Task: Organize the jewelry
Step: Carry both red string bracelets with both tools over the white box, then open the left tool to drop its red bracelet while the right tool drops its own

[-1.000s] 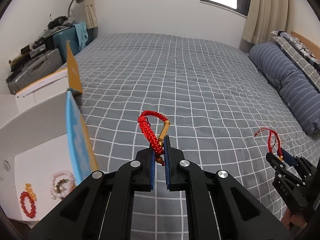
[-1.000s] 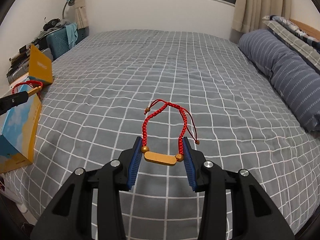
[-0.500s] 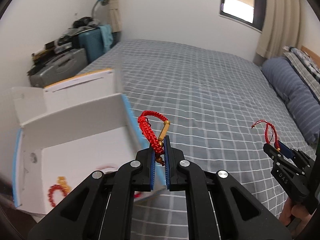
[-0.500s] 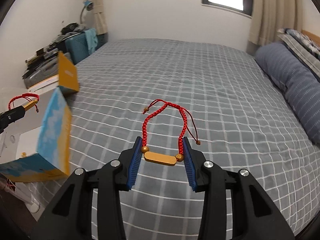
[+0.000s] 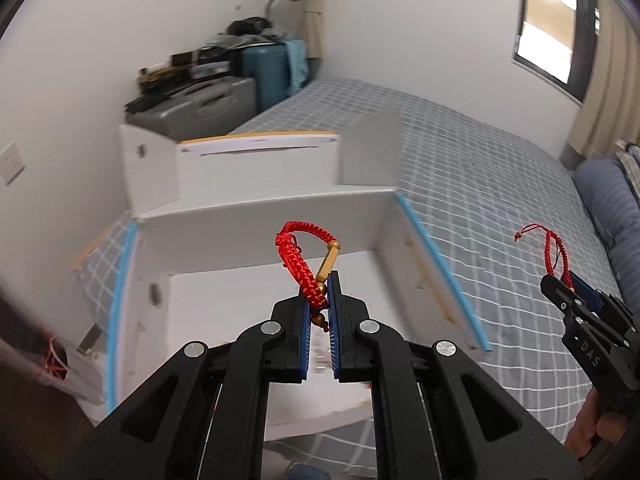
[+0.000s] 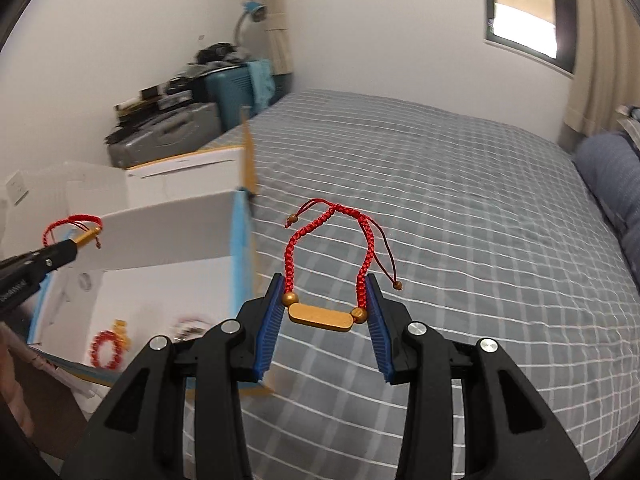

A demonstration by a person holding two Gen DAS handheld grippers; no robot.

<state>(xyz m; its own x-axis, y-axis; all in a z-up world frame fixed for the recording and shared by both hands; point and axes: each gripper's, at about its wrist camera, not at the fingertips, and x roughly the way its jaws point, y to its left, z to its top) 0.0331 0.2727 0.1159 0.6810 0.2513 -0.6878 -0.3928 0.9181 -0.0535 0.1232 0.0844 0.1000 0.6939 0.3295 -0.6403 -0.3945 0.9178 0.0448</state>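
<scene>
A red cord bracelet point(image 5: 306, 264) is clamped between the closed jaws of the left gripper point(image 5: 319, 312), above the open white box point(image 5: 256, 216). A second red bracelet point(image 6: 326, 272) is pinched by its gold bar in the right gripper point(image 6: 322, 320), over the bed point(image 6: 460, 200), the box at nine o'clock.

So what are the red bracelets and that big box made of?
The bracelets look like braided red cord: you can see the woven knots. Each has a matte gold bar and small beads, maybe metal or wood. The box looks like thin white cardboard, with folded flaps and blue-printed edges.
</scene>
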